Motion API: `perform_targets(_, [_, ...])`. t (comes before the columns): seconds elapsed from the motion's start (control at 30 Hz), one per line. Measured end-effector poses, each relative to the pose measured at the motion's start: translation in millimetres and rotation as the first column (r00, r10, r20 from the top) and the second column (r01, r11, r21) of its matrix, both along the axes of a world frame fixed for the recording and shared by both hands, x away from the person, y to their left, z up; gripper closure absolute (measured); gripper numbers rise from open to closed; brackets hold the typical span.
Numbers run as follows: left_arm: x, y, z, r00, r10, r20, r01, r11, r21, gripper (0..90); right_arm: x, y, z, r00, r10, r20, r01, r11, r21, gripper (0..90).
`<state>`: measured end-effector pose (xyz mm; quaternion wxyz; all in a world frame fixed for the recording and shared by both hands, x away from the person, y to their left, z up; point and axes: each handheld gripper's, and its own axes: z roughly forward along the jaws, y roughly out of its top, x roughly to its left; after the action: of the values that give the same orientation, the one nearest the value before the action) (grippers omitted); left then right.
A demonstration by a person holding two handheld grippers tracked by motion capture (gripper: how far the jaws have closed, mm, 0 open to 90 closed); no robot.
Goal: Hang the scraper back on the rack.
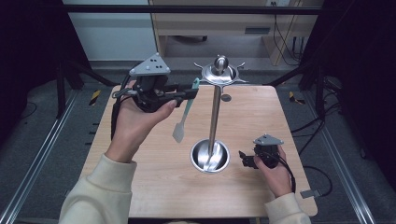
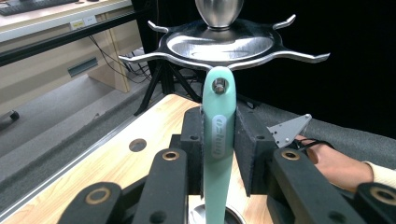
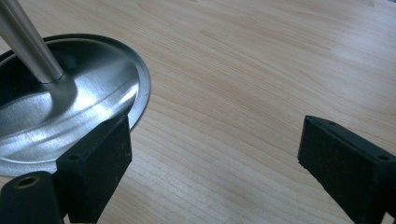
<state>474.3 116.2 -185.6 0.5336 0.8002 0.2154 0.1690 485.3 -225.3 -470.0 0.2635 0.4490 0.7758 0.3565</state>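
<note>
A mint-green spatula point(image 1: 185, 112) hangs blade-down above the wooden table point(image 1: 266, 116), its handle clamped in my left gripper point(image 1: 189, 92), which is raised left of a steel utensil stand point(image 1: 215, 116). In the left gripper view the handle point(image 2: 218, 93) stands upright between the jaws of that gripper point(image 2: 219, 149), its hanging hole just below the stand's hooked crown point(image 2: 219, 44). My right gripper point(image 1: 246, 159) rests low on the table right of the stand's base point(image 1: 210, 156). It is open point(image 3: 219, 172) with bare wood between its pads, and the base's rim point(image 3: 140, 88) is by its left pad.
The stand's pole point(image 3: 28, 39) rises from the dished base. A small round hole point(image 1: 225, 97) sits in the table near its far edge. Metal rails and dark frame posts flank the table, with a wooden cabinet point(image 1: 219, 23) behind.
</note>
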Motion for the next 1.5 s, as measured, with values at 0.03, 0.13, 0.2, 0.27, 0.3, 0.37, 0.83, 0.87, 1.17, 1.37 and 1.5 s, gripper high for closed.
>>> perform_targets(0.03, [0.5, -0.5, -0.3, 1.0000, 0.000, -0.001, 0.000, 1.0000, -0.002, 73.9, -0.2, 0.2, 0.0, 1.0000, -0.002, -0.002, 0.002, 1.000, 0.002, 10.1])
perform_targets(0.13, [1.8, -2.8, -1.4, 1.0000, 0.000, -0.004, 0.000, 1.0000, -0.003, 73.9, 0.2, -0.1, -0.1, 1.0000, 0.001, 0.001, -0.001, 1.000, 0.000, 10.1])
perform_targets(0.2, [2.1, -4.5, -1.9, 1.0000, -0.001, -0.001, 0.001, 1.0000, -0.002, 73.9, 0.2, -0.1, -0.1, 1.0000, 0.001, 0.001, -0.001, 1.000, 0.000, 10.1])
perform_targets(0.27, [2.3, -5.5, -2.1, 1.0000, -0.001, 0.000, 0.001, 1.0000, -0.004, 73.9, 0.0, 0.0, 0.1, 1.0000, 0.000, 0.000, 0.000, 1.000, 0.002, 10.1])
perform_targets(0.3, [2.5, -5.8, -2.3, 1.0000, -0.001, 0.000, 0.001, 1.0000, -0.005, 73.9, 0.0, -0.1, 0.1, 1.0000, 0.001, 0.000, -0.001, 1.000, 0.002, 10.1])
perform_targets(0.37, [2.9, -6.1, -2.7, 1.0000, -0.001, 0.000, 0.001, 1.0000, -0.008, 73.8, 0.1, 0.0, -0.1, 1.0000, -0.001, 0.000, 0.001, 1.000, 0.002, 10.1])
perform_targets(0.83, [0.4, -8.5, -11.3, 0.9990, 0.021, 0.039, -0.019, 0.9986, -0.050, 73.7, 0.8, -0.1, -0.7, 1.0000, -0.006, -0.004, 0.006, 1.000, 0.017, 10.0])
perform_targets(0.87, [0.3, -8.4, -11.5, 0.9988, 0.023, 0.044, -0.021, 0.9985, -0.050, 73.7, 1.0, -0.4, -0.8, 1.0000, -0.007, -0.003, 0.007, 1.000, 0.019, 10.0])
perform_targets(1.17, [0.7, -11.4, -16.9, 0.9971, 0.037, 0.067, -0.031, 0.9966, -0.076, 73.5, 0.1, -2.2, -0.5, 1.0000, -0.007, 0.000, 0.007, 1.000, 0.018, 9.8])
perform_targets(1.37, [2.1, -9.3, -17.9, 0.9987, 0.022, 0.047, -0.018, 0.9950, -0.098, 73.5, 0.5, -2.3, -0.4, 1.0000, -0.008, -0.001, 0.008, 1.000, 0.021, 9.8])
perform_targets(1.5, [2.4, -8.0, -17.9, 0.9989, 0.017, 0.044, -0.013, 0.9950, -0.099, 73.5, 0.0, -1.9, -0.1, 0.9999, -0.010, -0.003, 0.010, 1.000, 0.026, 9.7])
